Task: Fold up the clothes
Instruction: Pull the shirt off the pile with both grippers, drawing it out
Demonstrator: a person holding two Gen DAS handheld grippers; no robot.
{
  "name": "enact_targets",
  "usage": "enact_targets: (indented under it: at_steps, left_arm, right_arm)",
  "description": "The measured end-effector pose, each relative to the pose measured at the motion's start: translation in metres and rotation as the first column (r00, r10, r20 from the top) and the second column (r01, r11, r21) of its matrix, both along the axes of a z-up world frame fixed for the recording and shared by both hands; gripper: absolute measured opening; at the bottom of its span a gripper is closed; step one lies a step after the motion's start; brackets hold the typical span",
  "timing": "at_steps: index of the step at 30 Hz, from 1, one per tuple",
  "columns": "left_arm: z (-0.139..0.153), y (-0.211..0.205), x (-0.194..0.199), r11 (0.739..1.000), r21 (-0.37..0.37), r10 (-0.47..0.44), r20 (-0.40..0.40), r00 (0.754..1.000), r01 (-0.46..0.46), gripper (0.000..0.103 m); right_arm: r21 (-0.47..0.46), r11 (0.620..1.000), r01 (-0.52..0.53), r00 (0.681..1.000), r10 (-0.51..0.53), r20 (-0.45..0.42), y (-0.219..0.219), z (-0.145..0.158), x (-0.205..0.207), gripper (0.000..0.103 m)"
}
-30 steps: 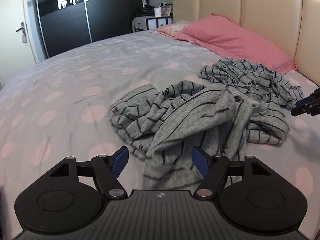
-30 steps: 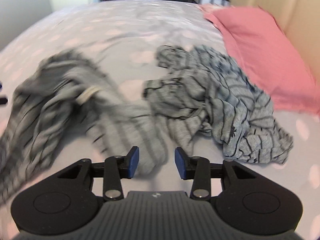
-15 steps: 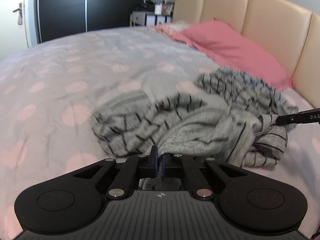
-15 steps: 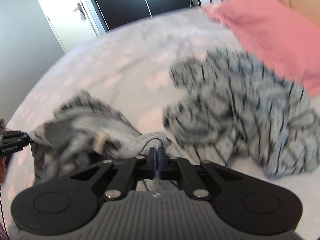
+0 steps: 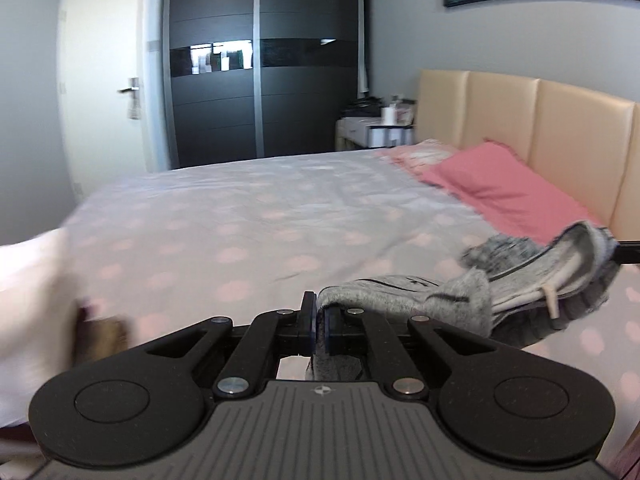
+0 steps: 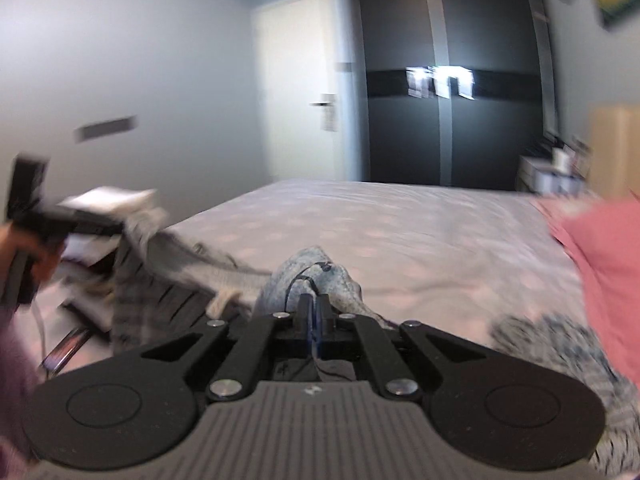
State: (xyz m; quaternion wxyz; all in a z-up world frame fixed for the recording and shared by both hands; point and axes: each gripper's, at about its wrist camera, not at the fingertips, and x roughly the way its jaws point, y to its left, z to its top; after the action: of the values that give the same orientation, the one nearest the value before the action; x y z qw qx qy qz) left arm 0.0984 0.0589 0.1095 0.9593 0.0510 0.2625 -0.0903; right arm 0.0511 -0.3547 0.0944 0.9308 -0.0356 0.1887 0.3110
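Soft grey striped knit garment (image 5: 452, 304), pinched in both tongs, sagging between

The wide bed with a grey sheet with pink dots (image 5: 256, 216) carries a pink pillow (image 5: 504, 192) and a crumpled grey striped garment (image 6: 552, 340).

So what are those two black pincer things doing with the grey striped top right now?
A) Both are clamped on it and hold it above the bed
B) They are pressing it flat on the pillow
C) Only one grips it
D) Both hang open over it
A: the left gripper and the right gripper are each shut on the grey striped top, which hangs stretched between them above the bed.
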Motion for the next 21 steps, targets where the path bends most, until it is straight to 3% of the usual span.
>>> enact_targets:
  at_steps: [3, 6, 10, 13, 15, 17, 19, 21]
  left_arm:
    - [-0.026, 0.024, -0.021, 0.997, 0.068, 0.046, -0.099, 0.994, -0.04, 0.002]
    - [-0.068, 0.038, -0.033, 0.99, 0.123, 0.088, -0.216, 0.972, -0.062, 0.002]
    - [-0.113, 0.036, -0.039, 0.983, 0.181, 0.095, -0.32, 0.943, -0.038, 0.002]
    - [-0.132, 0.028, -0.038, 0.964, 0.264, 0.096, -0.34, 0.935, -0.003, 0.002]
    - [-0.14, 0.031, -0.034, 0.961, 0.278, 0.111, -0.366, 0.924, -0.005, 0.002]
    - [-0.147, 0.039, -0.035, 0.965, 0.261, 0.126, -0.387, 0.913, -0.023, 0.002]
    - [-0.151, 0.045, -0.038, 0.968, 0.25, 0.132, -0.398, 0.908, -0.031, 0.002]
    - [-0.151, 0.042, -0.04, 0.965, 0.262, 0.126, -0.391, 0.912, -0.021, 0.002]
  right_arm:
    - [-0.11, 0.986, -0.128, 0.992, 0.126, -0.023, 0.036, -0.016, -0.027, 0.003]
    - [-0.219, 0.942, -0.255, 0.967, 0.244, -0.074, 0.072, -0.038, -0.054, 0.003]
    - [-0.35, 0.845, -0.405, 0.914, 0.358, -0.192, 0.11, -0.086, -0.079, 0.003]
    - [-0.429, 0.765, -0.481, 0.877, 0.409, -0.253, 0.129, -0.115, -0.094, 0.004]
    - [-0.452, 0.723, -0.523, 0.852, 0.44, -0.282, 0.135, -0.124, -0.101, 0.006]
    - [-0.47, 0.686, -0.556, 0.831, 0.469, -0.298, 0.138, -0.13, -0.107, 0.015]
    - [-0.478, 0.67, -0.568, 0.822, 0.484, -0.3, 0.139, -0.128, -0.112, 0.034]
    - [-0.495, 0.666, -0.558, 0.829, 0.472, -0.3, 0.138, -0.128, -0.112, 0.034]
